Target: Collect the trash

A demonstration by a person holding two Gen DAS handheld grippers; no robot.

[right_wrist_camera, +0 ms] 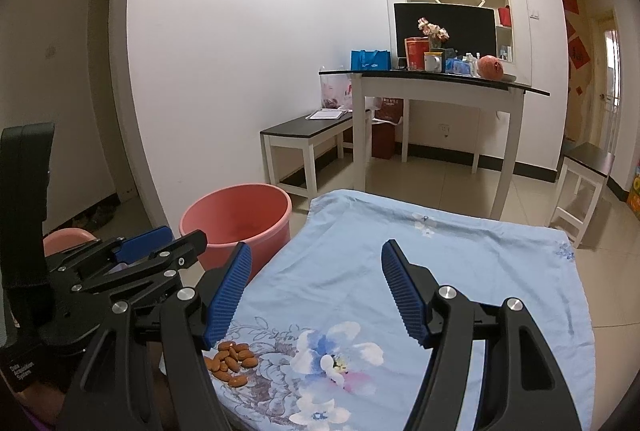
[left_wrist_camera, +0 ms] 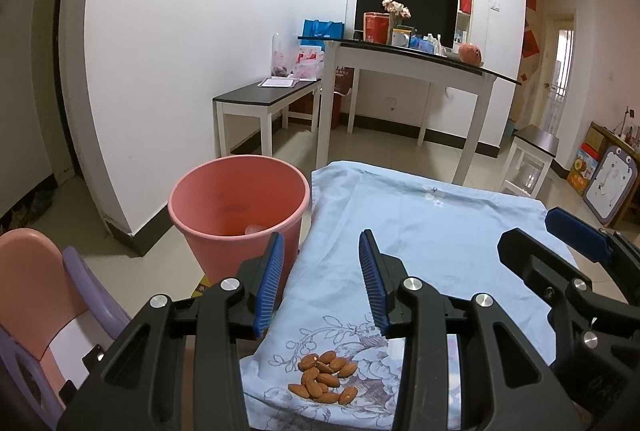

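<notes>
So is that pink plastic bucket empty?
Nearly empty: the pink plastic bucket stands upright, its inside mostly bare, with one small pale scrap near the bottom.

The cloth (left_wrist_camera: 440, 231) over the desk is soft, matt pale-blue fabric, slightly creased, with a printed flower pattern. The almonds (left_wrist_camera: 326, 377) look dry, brown and finely ridged. The bucket (left_wrist_camera: 240, 207) is smooth pink plastic with a dull sheen. The fingers (right_wrist_camera: 236, 291) are ribbed blue rubber-like pads on matt black plastic, fastened with shiny metal pins.
</notes>
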